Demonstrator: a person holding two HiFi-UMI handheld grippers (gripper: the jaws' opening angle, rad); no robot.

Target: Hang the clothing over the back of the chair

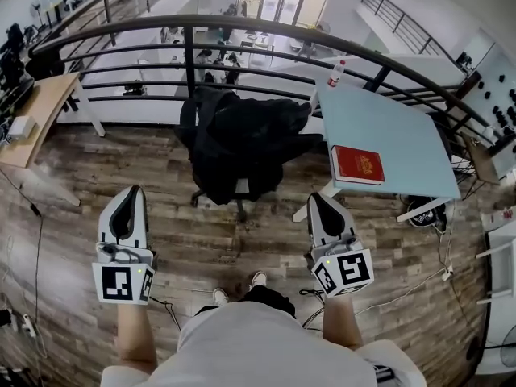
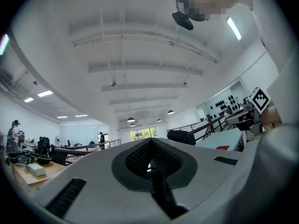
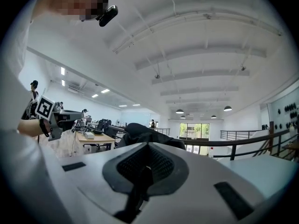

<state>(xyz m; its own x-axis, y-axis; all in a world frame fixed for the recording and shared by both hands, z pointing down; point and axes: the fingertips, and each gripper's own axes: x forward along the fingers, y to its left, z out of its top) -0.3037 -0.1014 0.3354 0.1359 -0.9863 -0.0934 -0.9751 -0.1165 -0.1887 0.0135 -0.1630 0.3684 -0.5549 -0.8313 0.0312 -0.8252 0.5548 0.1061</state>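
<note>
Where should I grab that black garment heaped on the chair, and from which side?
On the black garment, likely the lower bunched edge, from the near side: it drapes loosely over the chair, and that thick fold hangs free toward you.

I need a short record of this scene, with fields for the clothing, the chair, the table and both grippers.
clothing: black clothing, draped over the chair
chair: office chair, by the railing
table: light blue table, right of the chair
on table: red book near the front edge; bottle at the far corner
left gripper: jaws together, empty, short of the chair
right gripper: jaws together, empty, short of the chair
</note>
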